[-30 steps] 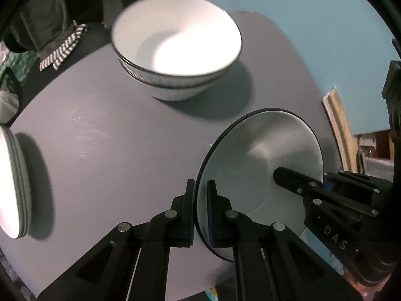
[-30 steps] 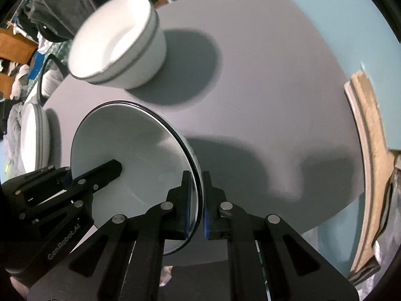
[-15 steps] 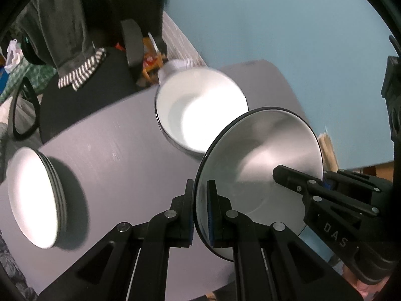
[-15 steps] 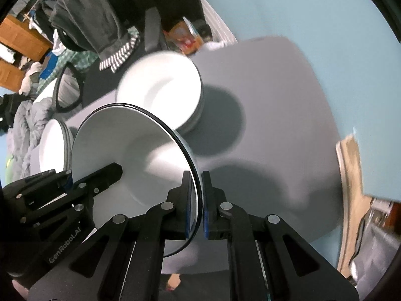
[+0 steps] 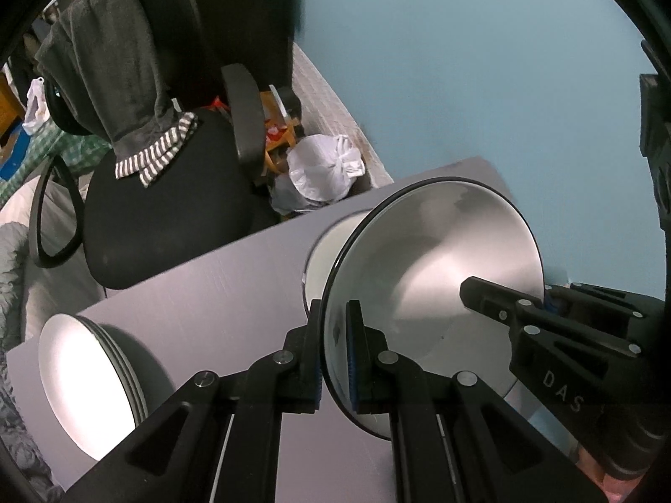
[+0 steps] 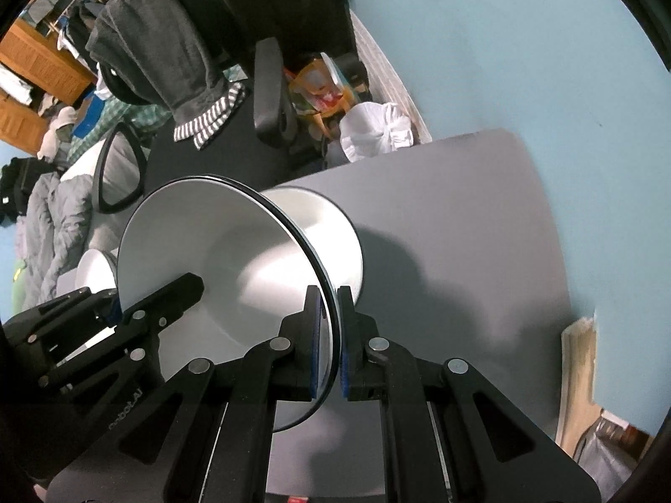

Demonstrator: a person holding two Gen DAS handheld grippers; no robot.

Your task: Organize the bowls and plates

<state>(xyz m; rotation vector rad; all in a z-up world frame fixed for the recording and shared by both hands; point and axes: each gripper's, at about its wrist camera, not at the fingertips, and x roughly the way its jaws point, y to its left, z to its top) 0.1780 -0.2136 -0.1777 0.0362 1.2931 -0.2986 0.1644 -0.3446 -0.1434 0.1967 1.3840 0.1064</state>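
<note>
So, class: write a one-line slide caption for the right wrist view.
Both claws grip a black-rimmed white bowl above the grey table.

The left gripper (image 5: 334, 352) is pinching the near rim of a white bowl (image 5: 436, 276), while the right gripper (image 5: 545, 308) is clamping its right rim. Stacked plates (image 5: 84, 381) are sitting far left on the grey table (image 5: 218, 293).

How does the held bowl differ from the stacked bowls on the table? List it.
The held bowl is off the table, gripped at opposite rims by the left gripper and right gripper; the stacked bowls rest on the grey table, untouched and partly hidden. Both are white, dark-rimmed.
</note>
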